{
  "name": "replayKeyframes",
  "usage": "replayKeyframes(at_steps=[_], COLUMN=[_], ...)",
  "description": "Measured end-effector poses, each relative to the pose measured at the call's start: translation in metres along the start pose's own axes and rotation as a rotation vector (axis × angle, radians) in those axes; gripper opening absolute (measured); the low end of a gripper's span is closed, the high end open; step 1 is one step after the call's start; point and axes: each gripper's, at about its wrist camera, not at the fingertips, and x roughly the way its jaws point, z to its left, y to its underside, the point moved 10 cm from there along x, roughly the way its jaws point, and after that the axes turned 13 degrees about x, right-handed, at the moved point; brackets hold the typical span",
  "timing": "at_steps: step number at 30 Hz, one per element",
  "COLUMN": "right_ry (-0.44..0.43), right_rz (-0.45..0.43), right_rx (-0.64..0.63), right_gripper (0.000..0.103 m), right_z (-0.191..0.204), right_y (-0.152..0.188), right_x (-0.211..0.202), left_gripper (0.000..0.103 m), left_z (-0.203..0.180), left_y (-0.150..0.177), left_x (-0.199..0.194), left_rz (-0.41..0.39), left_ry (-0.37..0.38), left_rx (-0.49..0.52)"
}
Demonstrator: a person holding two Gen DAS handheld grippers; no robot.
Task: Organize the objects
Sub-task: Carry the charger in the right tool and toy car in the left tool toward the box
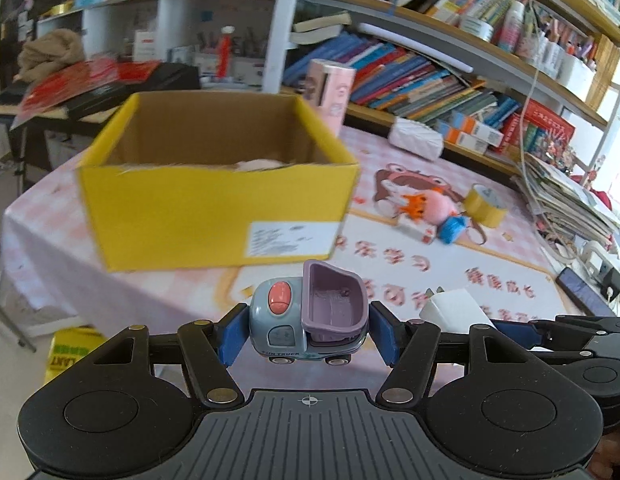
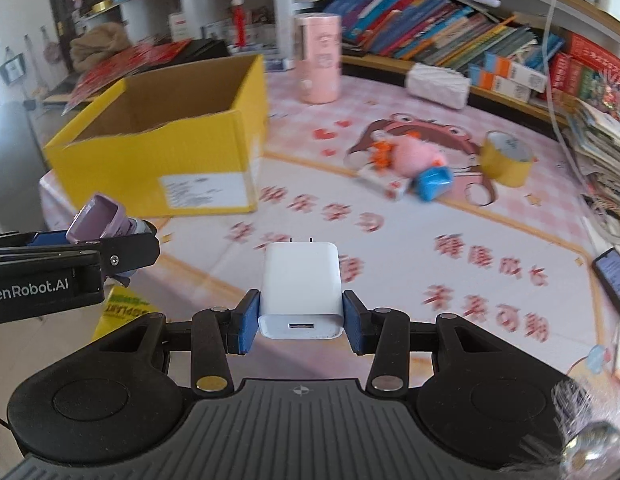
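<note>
Here the left tool (image 1: 308, 334) is clenched on a toy truck (image 1: 307, 320), its blue pads pressing both sides of the grey cab and purple tipper; the truck is held clear of the surface (image 1: 450, 276), in front of the yellow box (image 1: 213, 208). The right tool (image 2: 301, 320) is clenched on a white charger (image 2: 301, 288), prongs pointing away from the camera and the socket end facing it; the charger is likewise carried above the pink printed cloth covering the surface. In the right wrist view the left tool appears at the left edge, just beside the near corner of the box. The box stands open at the far left of the surface. Well apart to the right lie a pink plush toy (image 2: 414, 156), a blue object (image 2: 434, 182) touching it, and a yellow tape roll (image 2: 506, 158). A pink cylinder (image 2: 320, 58) stands upright behind the box.
</note>
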Motion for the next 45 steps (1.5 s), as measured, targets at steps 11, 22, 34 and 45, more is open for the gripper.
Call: replayKeyframes(at_steps=[11, 22, 34, 45], right_ry=[-0.062, -0.086, -0.093, -0.126], right_rz=[0.017, -0.013, -0.111, -0.248], right_rx=[-0.039, -0.063, -0.055, -0.078], right_gripper=[0.041, 0.041, 0.041, 0.041], right_z=[0.066, 0.103, 0.128, 0.142], right_y=[0.033, 0.039, 0.005, -0.077], right_x=[-0.008, -0.015, -0.024, -0.026], left_gripper=[0.063, 0.063, 0.063, 0.063], left_z=[0.044, 0.073, 0.095, 0.105], left_y=[0.026, 0.029, -0.012, -0.080], left_x=[-0.037, -0.062, -0.081, -0.066], left_rz=[-0.008, -0.064, -0.190, -0.294], left_ry=[-0.051, -0.078, -0.095, -0.128], left_rx=[-0.014, -0.015, 0.012, 0.018])
